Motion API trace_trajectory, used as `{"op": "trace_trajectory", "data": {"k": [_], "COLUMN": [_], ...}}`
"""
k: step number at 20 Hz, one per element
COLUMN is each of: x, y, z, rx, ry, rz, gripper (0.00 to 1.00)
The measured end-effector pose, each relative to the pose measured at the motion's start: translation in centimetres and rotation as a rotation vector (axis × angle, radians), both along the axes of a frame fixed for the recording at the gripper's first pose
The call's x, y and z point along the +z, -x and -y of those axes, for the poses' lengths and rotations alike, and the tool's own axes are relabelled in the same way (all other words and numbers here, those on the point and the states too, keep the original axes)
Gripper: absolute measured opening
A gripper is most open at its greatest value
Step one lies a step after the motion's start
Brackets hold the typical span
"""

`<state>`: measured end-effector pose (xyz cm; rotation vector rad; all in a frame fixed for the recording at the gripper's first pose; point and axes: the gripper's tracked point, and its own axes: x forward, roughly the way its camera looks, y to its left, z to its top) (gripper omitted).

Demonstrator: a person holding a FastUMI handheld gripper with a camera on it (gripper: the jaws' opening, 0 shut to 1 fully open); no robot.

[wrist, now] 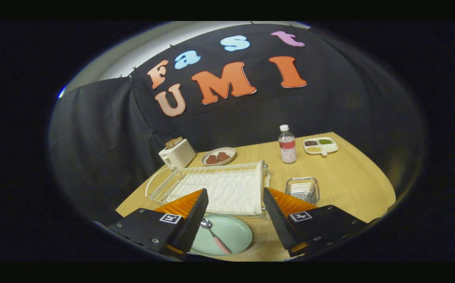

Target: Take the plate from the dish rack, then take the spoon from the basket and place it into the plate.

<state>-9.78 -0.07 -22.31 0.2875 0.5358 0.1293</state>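
The gripper (235,214) is spread wide and holds nothing. The spoon (214,235) lies in the plate (233,232), just before the dish rack (219,188); the basket (303,189) stands beside the rack. The task looks finished; only retreat remains.

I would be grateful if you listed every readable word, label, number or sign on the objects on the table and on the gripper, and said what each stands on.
None can be read as text.
bottle: red label band, print too small and blurred.
gripper, open above the plate holding the spoon: a square black-and-white marker on each finger, a pattern rather than words.
toaster, dish rack, basket: no text seen.
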Motion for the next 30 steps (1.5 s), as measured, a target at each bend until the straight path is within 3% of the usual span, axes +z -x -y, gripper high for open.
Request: {"op": "trace_trajectory", "data": {"k": [4,15,30], "x": [5.4,17.0,23.4], "y": [-2.7,-6.7,-7.9], "z": [2.5,3.8,3.0], "rx": [-0.076,-0.129,-0.124], "ry": [0.058,0.154,0.232], "rz": [0.148,0.439,0.573], "gripper": [0.93,0.97,0.97]}}
